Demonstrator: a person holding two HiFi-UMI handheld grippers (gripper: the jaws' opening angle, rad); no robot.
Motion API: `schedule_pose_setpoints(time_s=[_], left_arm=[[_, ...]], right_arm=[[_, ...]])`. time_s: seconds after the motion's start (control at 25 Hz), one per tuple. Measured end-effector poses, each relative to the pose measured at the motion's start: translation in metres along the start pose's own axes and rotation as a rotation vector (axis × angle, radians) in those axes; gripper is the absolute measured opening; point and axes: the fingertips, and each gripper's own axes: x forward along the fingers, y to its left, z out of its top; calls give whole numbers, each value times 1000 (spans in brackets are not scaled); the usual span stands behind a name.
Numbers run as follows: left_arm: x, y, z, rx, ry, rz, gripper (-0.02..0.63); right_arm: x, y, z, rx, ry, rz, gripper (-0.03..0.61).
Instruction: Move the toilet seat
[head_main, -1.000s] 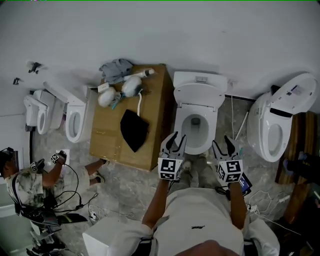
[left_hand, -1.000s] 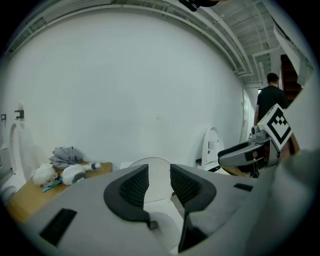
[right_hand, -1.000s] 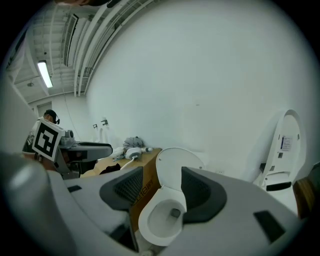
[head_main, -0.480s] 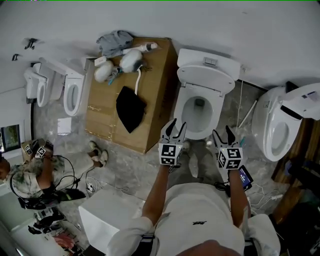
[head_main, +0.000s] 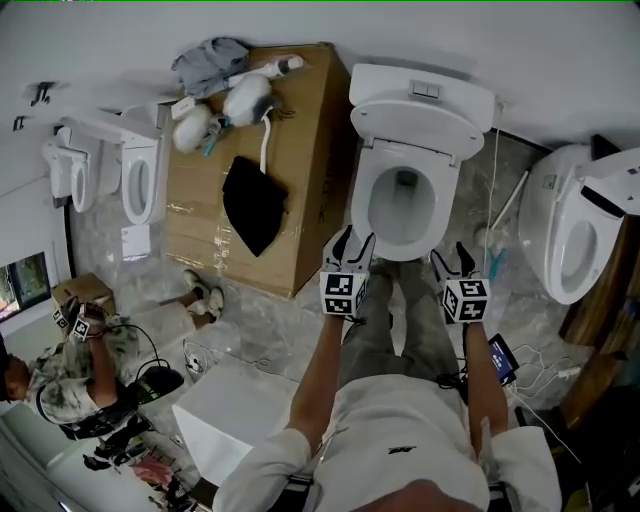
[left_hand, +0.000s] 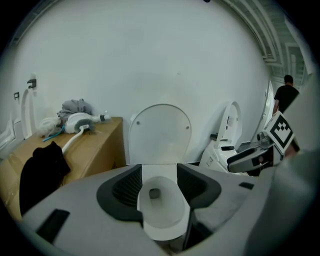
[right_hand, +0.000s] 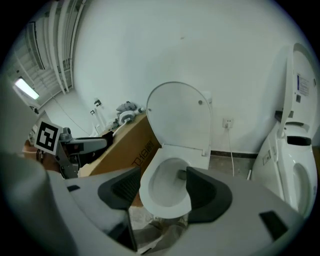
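Note:
The white toilet (head_main: 402, 205) stands against the wall with its seat and lid (head_main: 425, 125) raised upright over the open bowl. My left gripper (head_main: 353, 240) hovers just before the bowl's front left rim. Its jaws are opening and nothing is between them. My right gripper (head_main: 450, 258) hangs open to the right of the bowl's front and is also empty. The left gripper view shows the upright lid (left_hand: 160, 132) and the bowl (left_hand: 157, 202) beyond the left gripper (left_hand: 159, 187). The right gripper view shows the lid (right_hand: 180, 117) and bowl (right_hand: 167, 187) beyond the right gripper (right_hand: 162, 187).
A cardboard box (head_main: 300, 130) left of the toilet carries a black cloth (head_main: 252, 205), a grey cloth and white devices. Another toilet (head_main: 580, 240) stands right, and smaller ones (head_main: 130, 180) left. A person (head_main: 70, 370) sits on the floor among cables. A phone (head_main: 503, 357) lies near my right arm.
Both grippers have moved forward to the bowl's front rim, and the toilet now lies closer under the head view. The person at lower left has shifted on the floor.

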Motion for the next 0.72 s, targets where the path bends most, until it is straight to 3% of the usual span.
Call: schedule_pose_setpoints(time_s=[0.4, 0.72], left_arm=[[47, 21, -85, 3, 109, -63, 236], [79, 31, -142, -2, 181, -75, 242]], right_arm=[[37, -23, -79, 60, 69, -63, 282], [69, -45, -120, 159, 58, -112, 282]])
